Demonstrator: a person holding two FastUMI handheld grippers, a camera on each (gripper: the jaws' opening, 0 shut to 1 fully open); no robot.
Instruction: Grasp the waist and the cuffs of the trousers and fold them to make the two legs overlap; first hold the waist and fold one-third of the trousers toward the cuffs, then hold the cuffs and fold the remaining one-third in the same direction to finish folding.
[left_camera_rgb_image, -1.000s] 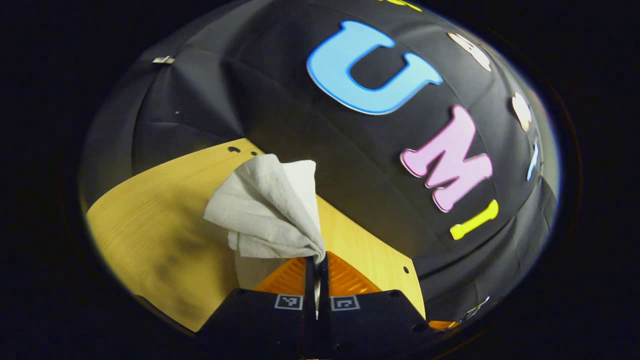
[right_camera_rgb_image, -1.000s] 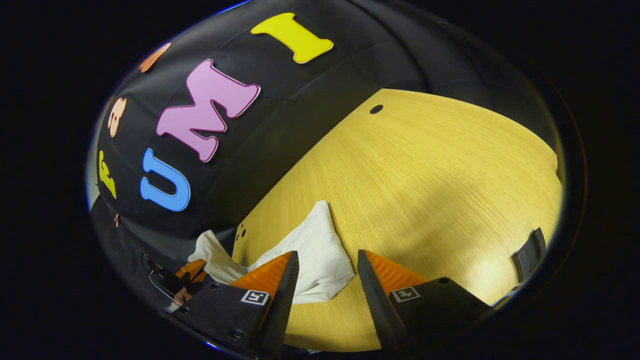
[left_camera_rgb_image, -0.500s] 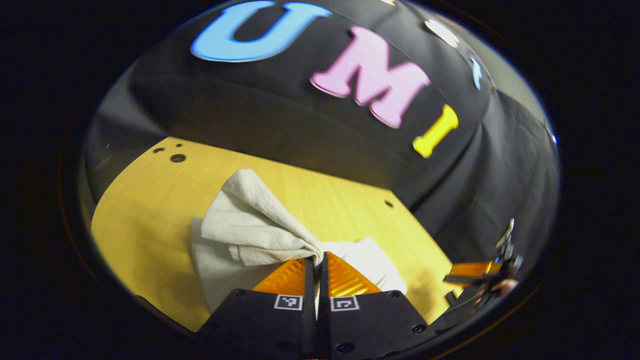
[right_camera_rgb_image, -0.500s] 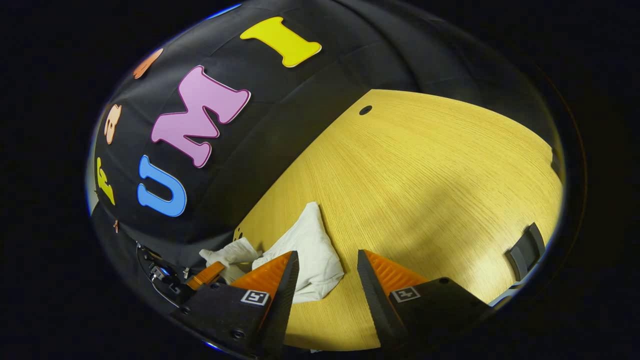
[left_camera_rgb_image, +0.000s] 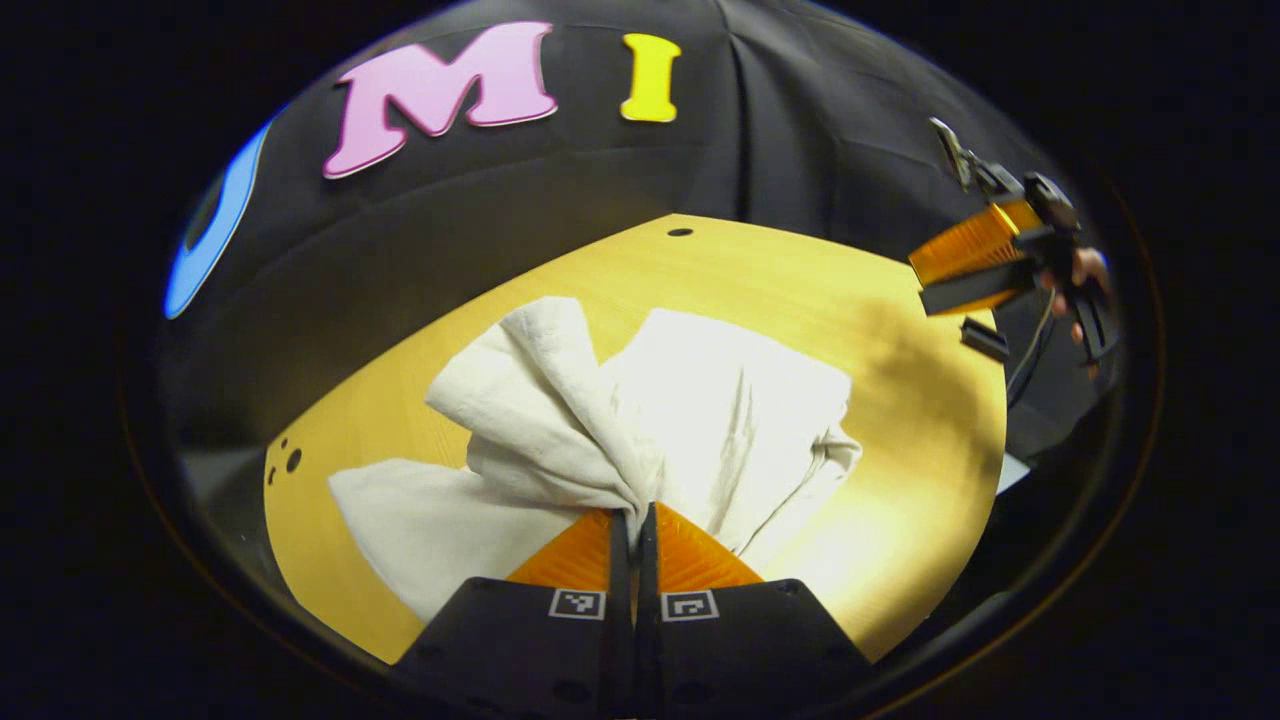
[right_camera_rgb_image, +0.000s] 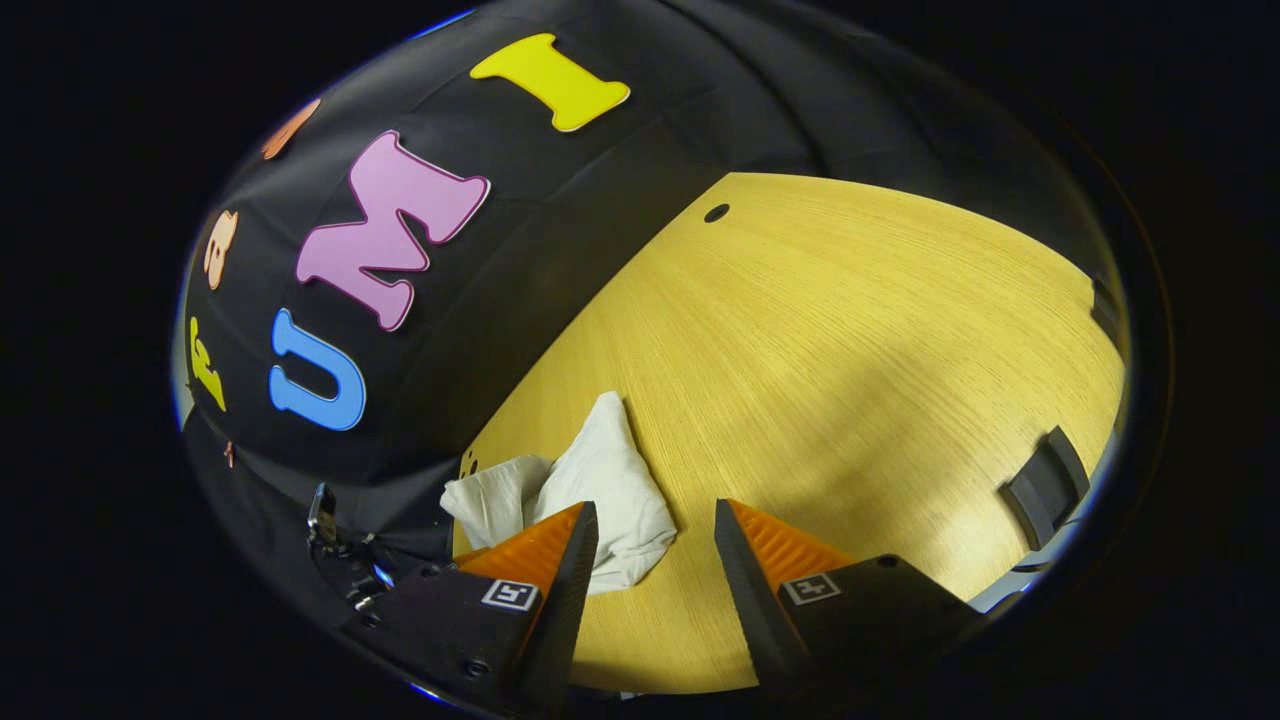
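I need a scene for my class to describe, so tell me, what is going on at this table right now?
A person is folding a pair of white cloth trousers on a yellow wooden table, with a gripper in each hand. The left gripper is shut on a bunched fold of the trousers and holds it up, while the rest lies rumpled on the table. The right gripper is open and holds nothing, beside the trousers. The fold is not yet neat or finished.
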